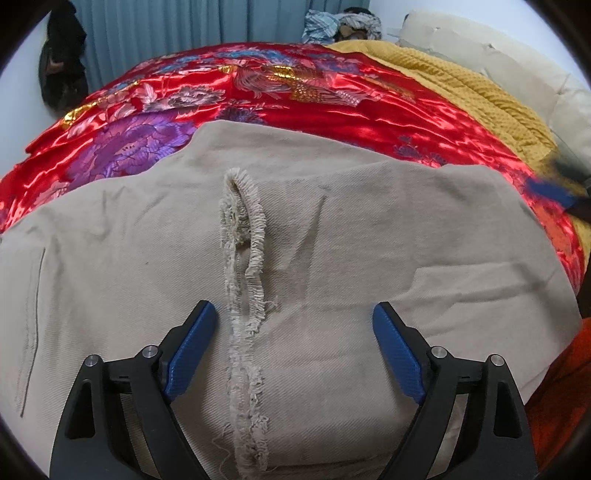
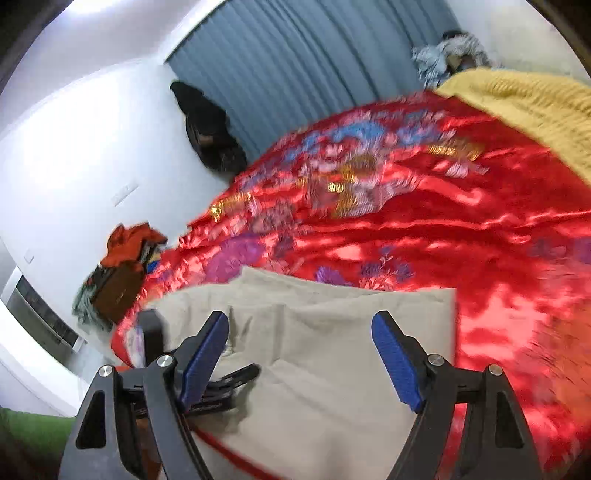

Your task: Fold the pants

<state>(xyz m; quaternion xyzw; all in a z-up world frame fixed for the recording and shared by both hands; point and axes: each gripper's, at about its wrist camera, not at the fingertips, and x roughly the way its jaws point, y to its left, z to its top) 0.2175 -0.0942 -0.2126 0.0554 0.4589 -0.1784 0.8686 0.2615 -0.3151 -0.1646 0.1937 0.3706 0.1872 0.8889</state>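
the beige twill pants with frayed hems [image 1: 332,236] are seen already folded into a compact stack on the red floral satin bedspread [image 1: 280,99]; little is judged left. the left gripper [image 1: 294,347] and right gripper [image 2: 300,354] are held with jaws spread, nothing pinched.

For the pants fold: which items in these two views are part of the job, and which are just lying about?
Part of the job:
- beige pants, with frayed hems on top
- left gripper, open above the pants
- right gripper, open, holding nothing
- red satin bedspread, the surface they lie on

Just lying about:
- yellow blanket
- blue curtain
- striped cloth heap
- orange clothes pile
- dark hanging garment
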